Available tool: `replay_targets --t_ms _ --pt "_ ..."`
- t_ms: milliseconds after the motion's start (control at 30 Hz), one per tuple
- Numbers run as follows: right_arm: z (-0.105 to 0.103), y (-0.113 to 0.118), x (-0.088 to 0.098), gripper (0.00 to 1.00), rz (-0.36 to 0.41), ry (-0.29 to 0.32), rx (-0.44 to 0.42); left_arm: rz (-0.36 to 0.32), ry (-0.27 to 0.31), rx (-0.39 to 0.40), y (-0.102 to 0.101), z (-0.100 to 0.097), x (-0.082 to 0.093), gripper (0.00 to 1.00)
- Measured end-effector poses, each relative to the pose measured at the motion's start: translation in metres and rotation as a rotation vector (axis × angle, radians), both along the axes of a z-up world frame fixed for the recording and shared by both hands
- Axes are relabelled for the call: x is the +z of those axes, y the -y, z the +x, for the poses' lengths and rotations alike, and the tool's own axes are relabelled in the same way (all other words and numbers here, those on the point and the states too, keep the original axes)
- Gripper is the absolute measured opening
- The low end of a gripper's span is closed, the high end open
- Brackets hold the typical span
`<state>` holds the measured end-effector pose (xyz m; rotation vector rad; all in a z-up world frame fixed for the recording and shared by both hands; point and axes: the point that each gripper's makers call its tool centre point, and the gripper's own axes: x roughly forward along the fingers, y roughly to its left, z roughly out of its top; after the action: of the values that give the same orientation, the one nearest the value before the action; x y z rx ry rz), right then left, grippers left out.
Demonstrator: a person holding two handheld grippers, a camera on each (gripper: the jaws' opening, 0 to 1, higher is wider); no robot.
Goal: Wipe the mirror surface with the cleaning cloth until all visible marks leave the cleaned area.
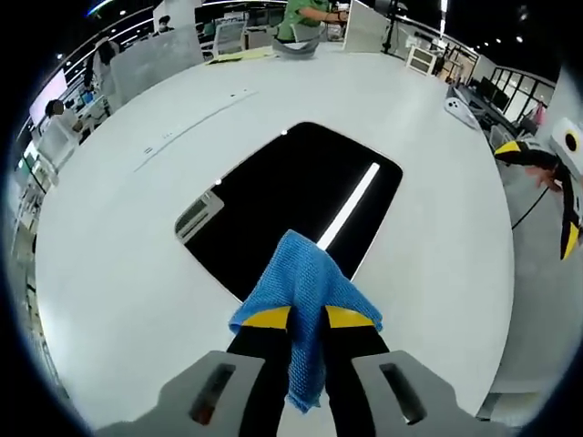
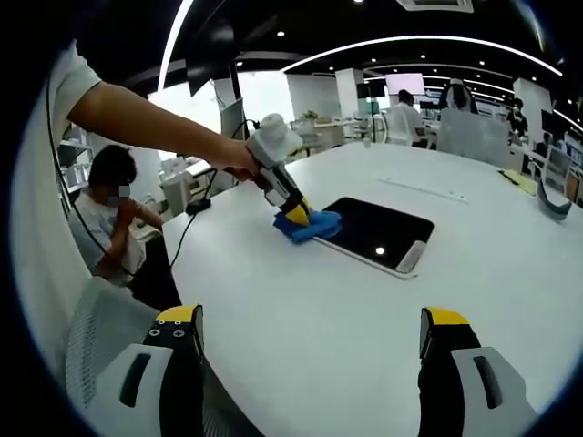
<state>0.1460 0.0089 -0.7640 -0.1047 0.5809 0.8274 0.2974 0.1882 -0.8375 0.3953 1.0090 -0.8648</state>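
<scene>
1. In the left gripper view, the left hand-held gripper (image 1: 307,317) pinches a blue waffle-weave cleaning cloth (image 1: 308,305) at the near corner of the dark rectangular mirror (image 1: 291,205) lying flat on the white counter (image 1: 118,273).
2. In the right gripper view, the right hand-held gripper (image 2: 310,332) hangs above the counter with jaws spread wide, nothing in it, well apart from the mirror.

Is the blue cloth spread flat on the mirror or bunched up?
Bunched. The blue cloth is pinched between the left gripper jaws, draped over them at the mirror edge.
</scene>
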Motion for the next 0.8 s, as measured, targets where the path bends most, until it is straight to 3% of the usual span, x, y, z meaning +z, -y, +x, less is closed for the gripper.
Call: replay_targets --t_ms 800 --pt "0.0022 0.0031 0.0011 0.99 0.004 0.01 -0.011 0.007 -0.029 0.027 -0.0009 0.0031 -0.0004 0.08"
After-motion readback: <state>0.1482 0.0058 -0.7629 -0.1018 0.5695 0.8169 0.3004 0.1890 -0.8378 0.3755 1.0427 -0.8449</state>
